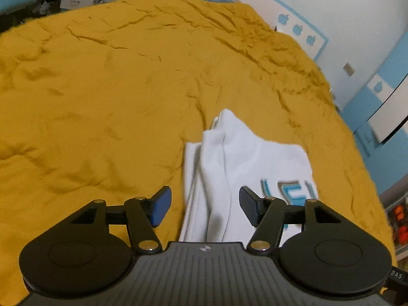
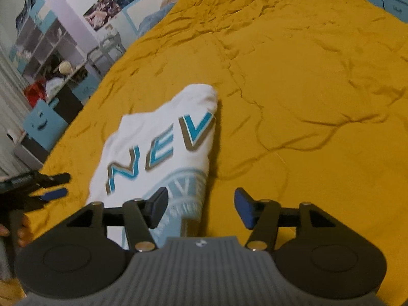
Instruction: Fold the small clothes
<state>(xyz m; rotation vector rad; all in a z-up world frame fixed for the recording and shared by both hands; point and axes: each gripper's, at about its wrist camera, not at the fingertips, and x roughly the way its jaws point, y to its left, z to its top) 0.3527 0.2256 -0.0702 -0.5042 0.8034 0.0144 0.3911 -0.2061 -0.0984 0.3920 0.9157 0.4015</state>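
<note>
Two grippers, both spread wide, nothing held. Left gripper (image 1: 205, 205) hovering over near edge of white T-shirt (image 1: 244, 168), which lies partly folded on mustard bedspread (image 1: 102, 89), near-right in that view. Right gripper (image 2: 201, 210) just beside shirt's right folded edge; shirt (image 2: 163, 140) mostly left of its centreline, one fingertip (image 2: 156, 207) over the printed hem, the other over bare bedspread (image 2: 306, 102). Long axis running near to far, slightly tilted right, lettering "NEV" reading along it. Left gripper also visible at far left of right view (image 2: 52, 185), fingers parted, just off shirt's left edge. Judging next fold as bringing near end toward far end: both tools already at near end, one per side, roughly equally close.
</note>
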